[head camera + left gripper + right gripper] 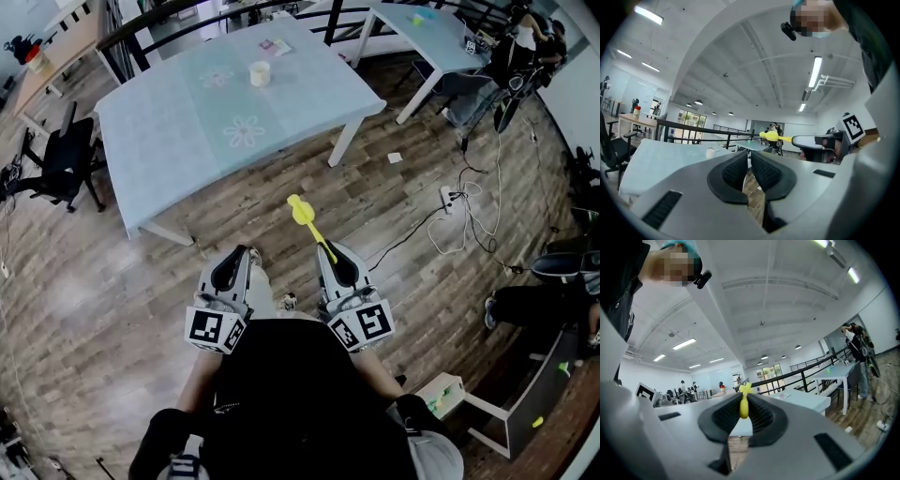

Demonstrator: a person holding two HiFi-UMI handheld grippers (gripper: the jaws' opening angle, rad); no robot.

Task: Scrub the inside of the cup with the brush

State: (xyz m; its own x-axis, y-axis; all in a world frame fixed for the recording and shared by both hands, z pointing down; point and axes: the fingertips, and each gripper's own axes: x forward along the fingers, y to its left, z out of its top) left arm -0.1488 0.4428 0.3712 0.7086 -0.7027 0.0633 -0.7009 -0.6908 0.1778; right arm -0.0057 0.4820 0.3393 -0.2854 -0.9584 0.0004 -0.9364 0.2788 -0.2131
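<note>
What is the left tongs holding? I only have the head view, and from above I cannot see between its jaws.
Observer: Nothing. In the left gripper view the left tongs is shut, its jaws all but together with no object between them.
Operator: And the yellow brush, is it actually clamped, or just resting there?
Observer: It is clamped. In the right gripper view the pads of the right tongs press on the handle of the brush from both sides, and the brush head points away past the tips.
</note>
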